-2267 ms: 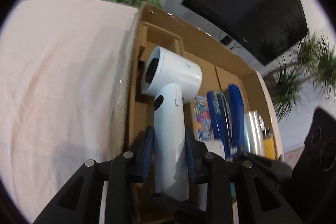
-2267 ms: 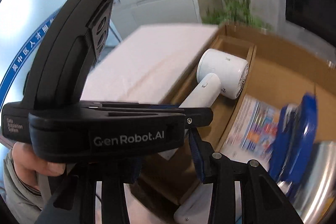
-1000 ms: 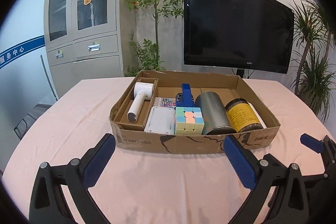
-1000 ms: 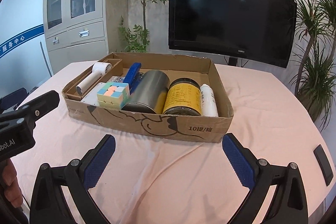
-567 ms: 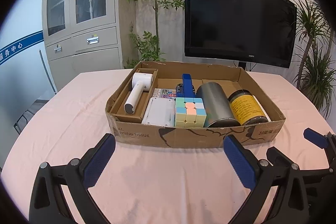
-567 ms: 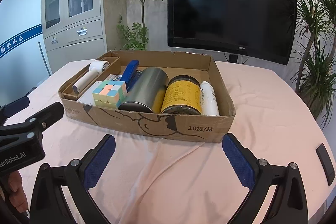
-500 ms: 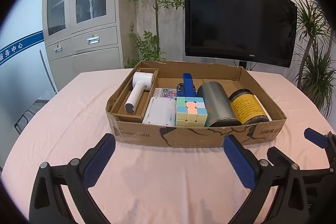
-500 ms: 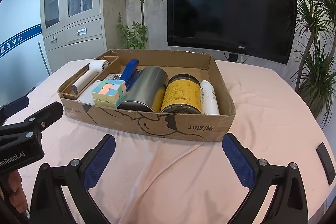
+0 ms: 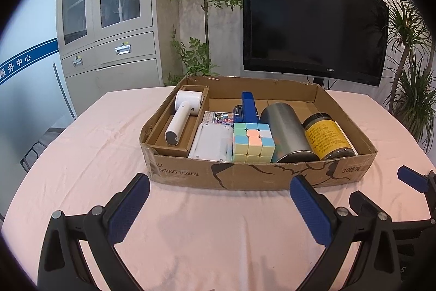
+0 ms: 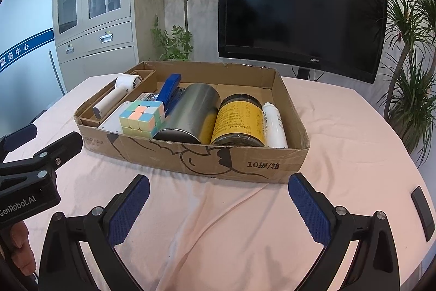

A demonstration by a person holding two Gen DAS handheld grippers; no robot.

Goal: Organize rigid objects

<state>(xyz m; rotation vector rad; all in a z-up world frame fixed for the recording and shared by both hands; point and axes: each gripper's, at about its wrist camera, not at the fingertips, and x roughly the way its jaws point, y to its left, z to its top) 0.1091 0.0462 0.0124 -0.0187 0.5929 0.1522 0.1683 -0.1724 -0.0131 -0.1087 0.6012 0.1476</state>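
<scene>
While both tools hover over the pink tabletop (image 9: 81, 154), the left gripper (image 9: 218, 205) and the right gripper (image 10: 218, 202) are spread wide with nothing between their blue pads. Straight ahead of each sits the cardboard box (image 9: 245, 177), and every rigid item lies inside it.

Ahead and to the left of the left gripper, a white handheld fan (image 9: 184, 115) lies in its own side compartment; it looks light, and its slim handle is the natural place to pinch. Next to it come a white flat case (image 9: 211, 143), a pastel puzzle cube (image 9: 252, 141) and a blue stapler (image 9: 249, 107).

Ahead of the right gripper lie a steel canister (image 10: 190, 113), probably slick and prone to rolling, a yellow-labelled jar (image 10: 239, 122), likely glass and heavy, and a small white bottle (image 10: 273, 126). Cylinders want a grip across the middle; the cube, across flat faces.
</scene>
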